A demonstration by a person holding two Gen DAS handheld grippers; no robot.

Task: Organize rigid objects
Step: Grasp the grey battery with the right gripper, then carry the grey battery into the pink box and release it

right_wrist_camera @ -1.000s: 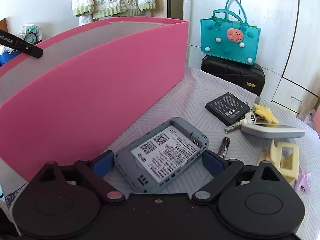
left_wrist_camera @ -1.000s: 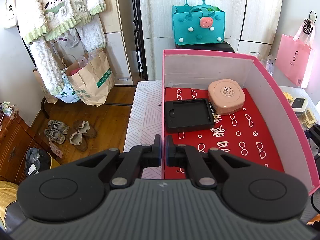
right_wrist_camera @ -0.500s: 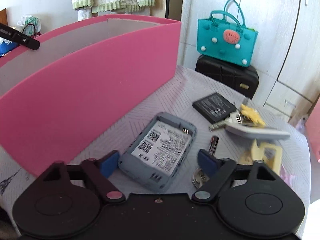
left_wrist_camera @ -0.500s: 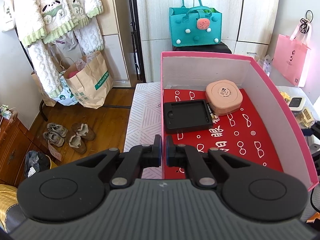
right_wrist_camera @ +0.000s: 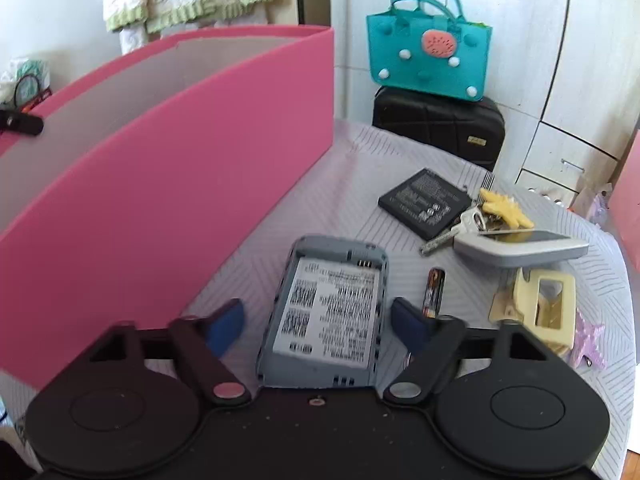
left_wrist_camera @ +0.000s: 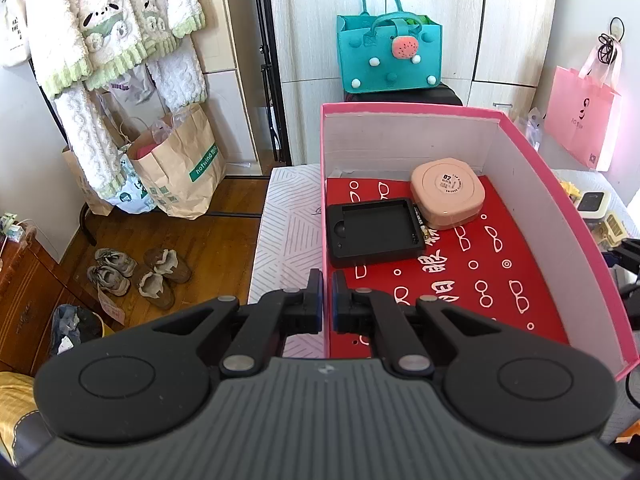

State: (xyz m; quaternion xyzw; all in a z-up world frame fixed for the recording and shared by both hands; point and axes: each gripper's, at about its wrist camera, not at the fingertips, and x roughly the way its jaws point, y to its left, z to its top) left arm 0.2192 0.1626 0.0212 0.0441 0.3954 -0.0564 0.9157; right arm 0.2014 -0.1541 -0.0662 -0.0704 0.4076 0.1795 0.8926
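Note:
A pink box (left_wrist_camera: 568, 216) with a red patterned floor holds a black tray (left_wrist_camera: 374, 232) and a round pink case (left_wrist_camera: 448, 192). My left gripper (left_wrist_camera: 327, 306) is shut on the box's left wall, one finger on each side. In the right wrist view my right gripper (right_wrist_camera: 318, 322) is open around a grey phone body (right_wrist_camera: 328, 312) that lies label-up on the table, not touching it. The box's outer wall (right_wrist_camera: 160, 200) stands just left of it.
On the striped tablecloth (right_wrist_camera: 348, 184) lie a black battery (right_wrist_camera: 424, 200), keys with a yellow charm (right_wrist_camera: 476, 220), a grey-white device (right_wrist_camera: 520, 246), an AA battery (right_wrist_camera: 434, 290), a cream hair clip (right_wrist_camera: 540, 304) and a purple star clip (right_wrist_camera: 590, 342). The table edge is at right.
My right gripper's fingers have spread away from the phone body, which has turned from tilted to pointing straight ahead. My left gripper stays shut on the box wall.

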